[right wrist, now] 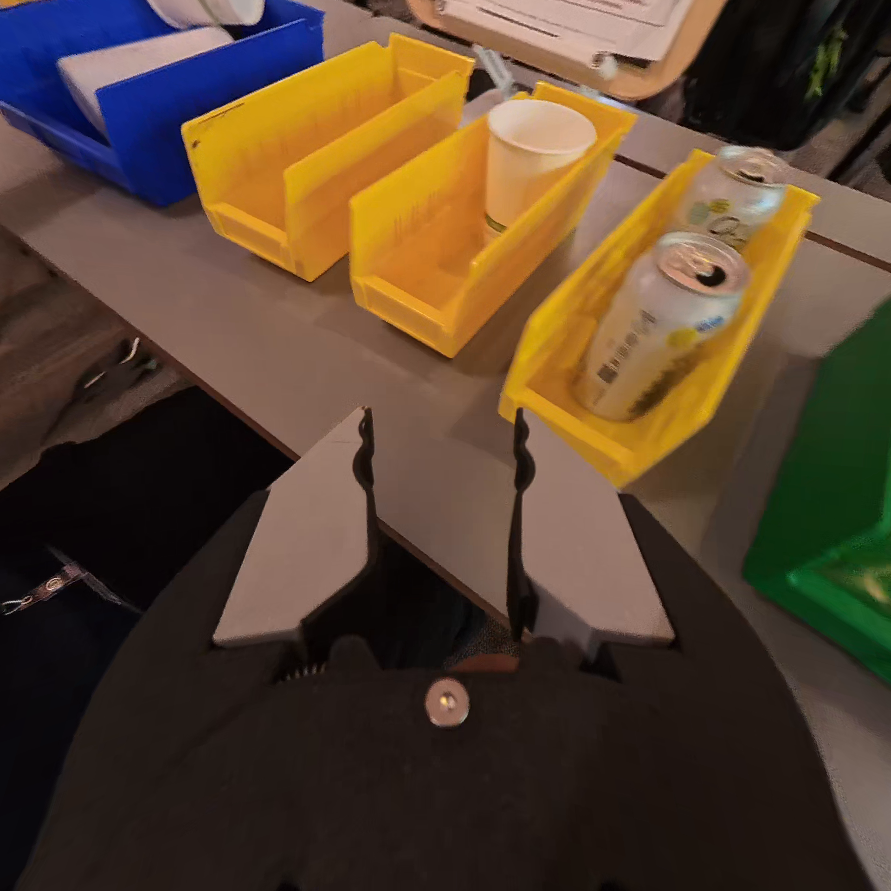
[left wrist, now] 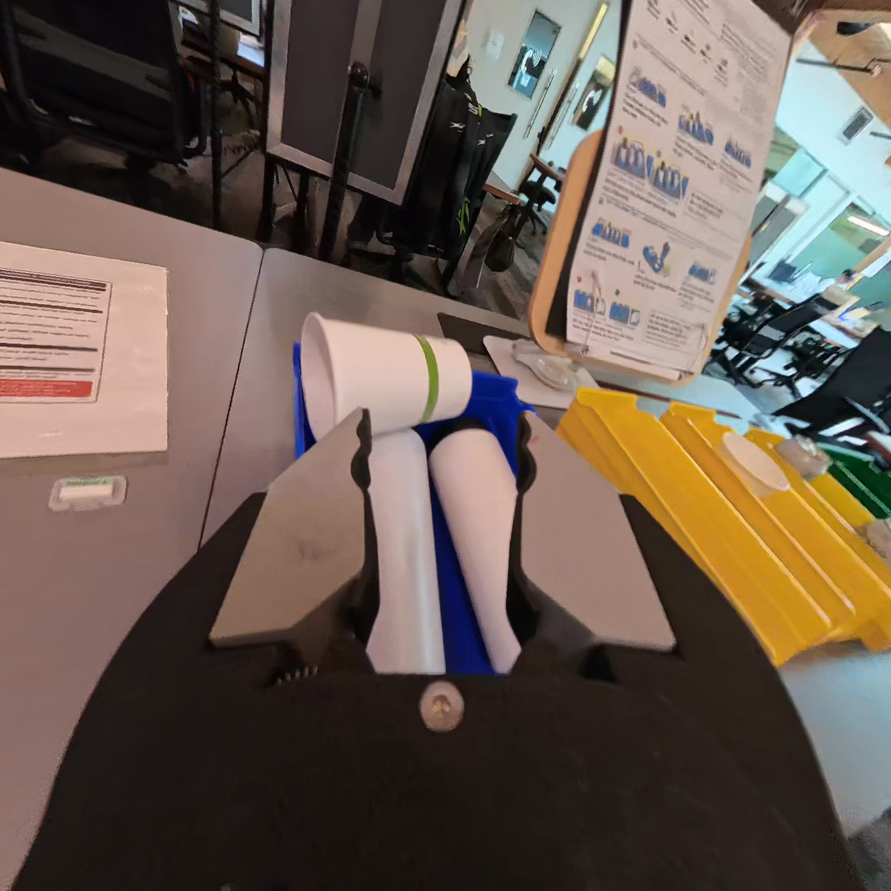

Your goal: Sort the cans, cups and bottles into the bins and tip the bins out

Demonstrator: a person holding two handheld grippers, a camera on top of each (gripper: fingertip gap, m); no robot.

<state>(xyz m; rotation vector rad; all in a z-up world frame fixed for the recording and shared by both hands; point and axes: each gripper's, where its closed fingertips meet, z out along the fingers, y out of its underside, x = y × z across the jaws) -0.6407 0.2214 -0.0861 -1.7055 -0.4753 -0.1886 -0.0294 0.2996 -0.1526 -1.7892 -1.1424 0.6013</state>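
Note:
In the left wrist view my left gripper (left wrist: 443, 424) is open just above the blue bin (left wrist: 492, 400). Two white cups (left wrist: 400, 530) (left wrist: 477, 520) lie side by side in the bin between my fingers. A third white cup with a green band (left wrist: 385, 376) lies across them past my fingertips. In the right wrist view my right gripper (right wrist: 443, 424) is open and empty over the table's front edge. Ahead of it three yellow bins stand in a row: the left one (right wrist: 250, 159) is empty, the middle one (right wrist: 419, 231) holds a white cup (right wrist: 530, 159), and the right one (right wrist: 554, 337) holds two cans (right wrist: 660, 328) (right wrist: 733, 197).
A green bin (right wrist: 829, 482) stands at the right edge. The blue bin also shows in the right wrist view (right wrist: 159, 130) at the far left. A clipboard with an instruction sheet (left wrist: 665, 193) stands behind the bins. A printed sheet (left wrist: 72, 347) lies on the table to the left.

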